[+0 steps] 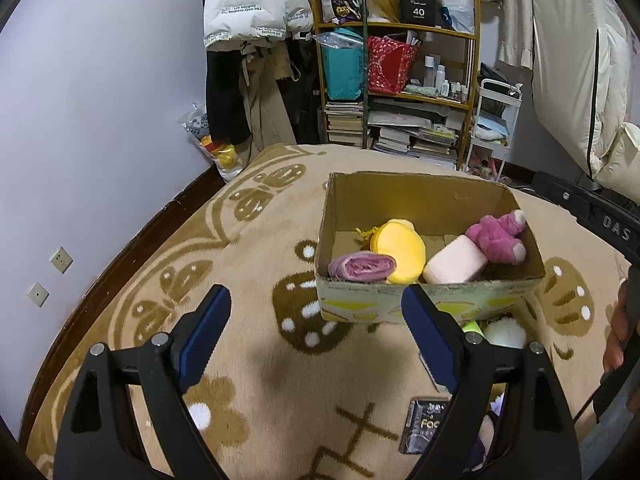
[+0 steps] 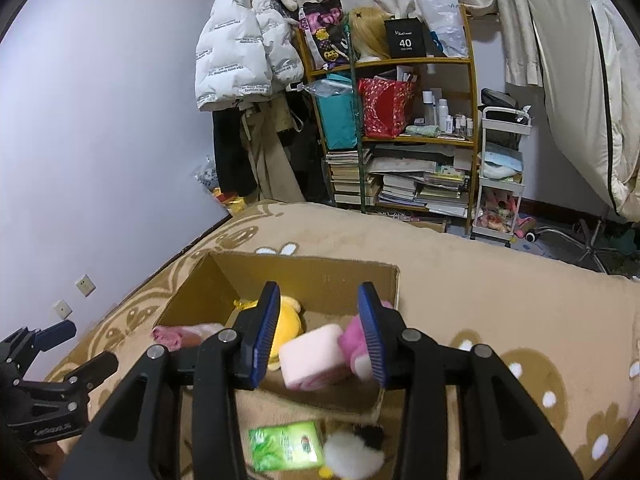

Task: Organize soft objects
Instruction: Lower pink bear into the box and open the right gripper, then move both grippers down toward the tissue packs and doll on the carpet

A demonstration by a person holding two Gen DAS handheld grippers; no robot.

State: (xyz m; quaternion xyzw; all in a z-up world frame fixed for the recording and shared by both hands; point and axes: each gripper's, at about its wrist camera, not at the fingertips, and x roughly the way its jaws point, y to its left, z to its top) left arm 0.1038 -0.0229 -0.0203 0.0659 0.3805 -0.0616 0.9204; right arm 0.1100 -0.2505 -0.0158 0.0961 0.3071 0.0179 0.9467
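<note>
A cardboard box (image 1: pixel 416 196) stands on the beige patterned blanket. It holds a rolled pink cloth (image 1: pixel 362 266), a yellow plush (image 1: pixel 398 250), a pale pink soft block (image 1: pixel 454 262) and a magenta plush bear (image 1: pixel 498 234). My left gripper (image 1: pixel 316 320) is open and empty, in front of the box. My right gripper (image 2: pixel 320 328) is open above the box (image 2: pixel 304 276), with the pink block (image 2: pixel 312 356) blurred between its fingers and the magenta plush (image 2: pixel 352 340) beside the right one. A white fluffy toy (image 2: pixel 352 456) and a green packet (image 2: pixel 284 444) lie before the box.
A dark packet (image 1: pixel 424 424) lies on the blanket near my left gripper. A shelf (image 1: pixel 400 92) with books, bags and bottles stands behind, with hanging coats (image 1: pixel 256 4) to its left and a white cart (image 2: pixel 500 172) to its right. The lavender wall is on the left.
</note>
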